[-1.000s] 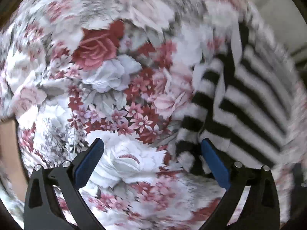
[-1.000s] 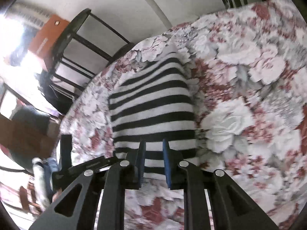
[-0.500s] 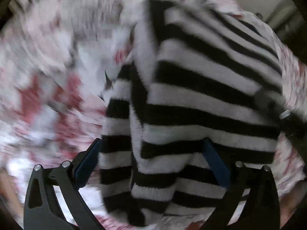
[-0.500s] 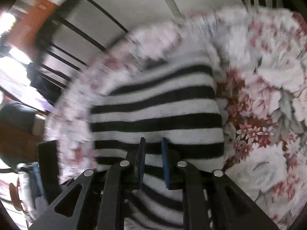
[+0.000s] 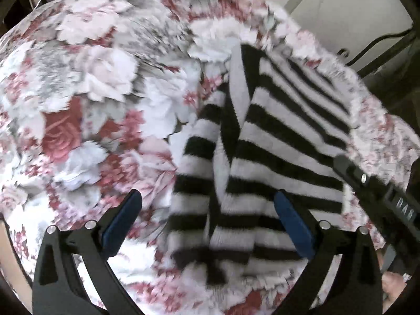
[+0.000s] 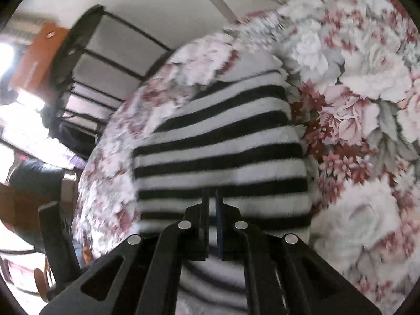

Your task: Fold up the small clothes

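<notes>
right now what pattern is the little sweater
Black and white horizontal stripes on the sweater, clearest in the right wrist view.

Motion blur smears the sweater [image 5: 275, 141] and floral cover [image 5: 92, 84] in the left view. The sweater's near edge passes out of sight beneath the right tongs [image 6: 212, 202]. Whether cloth sits between their pads cannot be told. Left of those tongs, glare washes out the room.
</notes>
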